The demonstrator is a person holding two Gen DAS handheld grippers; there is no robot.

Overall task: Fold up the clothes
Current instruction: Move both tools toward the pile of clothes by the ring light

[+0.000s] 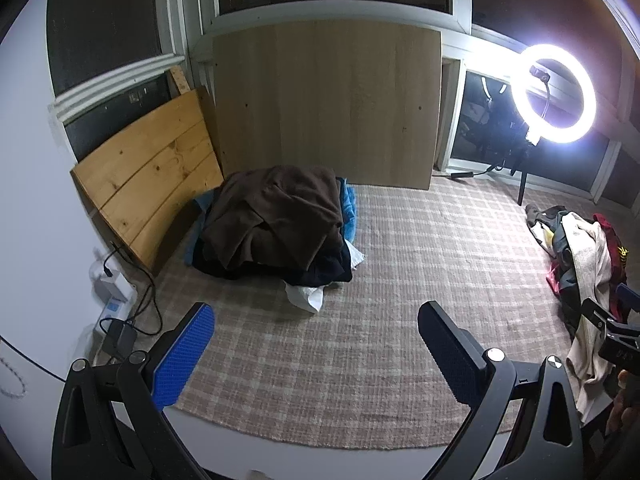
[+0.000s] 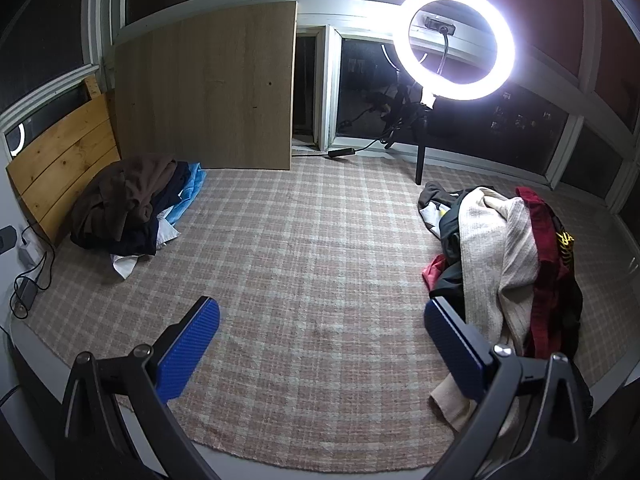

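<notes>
A stack of folded clothes (image 1: 276,224) with a brown garment on top sits at the far left of the plaid rug (image 1: 400,280); it also shows in the right wrist view (image 2: 132,208). A loose heap of unfolded clothes (image 2: 504,256), cream, red and black, lies at the right of the rug (image 2: 312,280); it also shows at the right edge of the left wrist view (image 1: 580,260). My left gripper (image 1: 316,348) is open and empty above the rug. My right gripper (image 2: 320,344) is open and empty, its right finger (image 2: 456,348) close beside the heap.
A lit ring light (image 2: 454,42) on a stand stands at the far right. A large wooden board (image 1: 324,108) and a pine panel (image 1: 148,176) lean on the windows behind the stack. Chargers and cables (image 1: 120,312) lie at the rug's left edge.
</notes>
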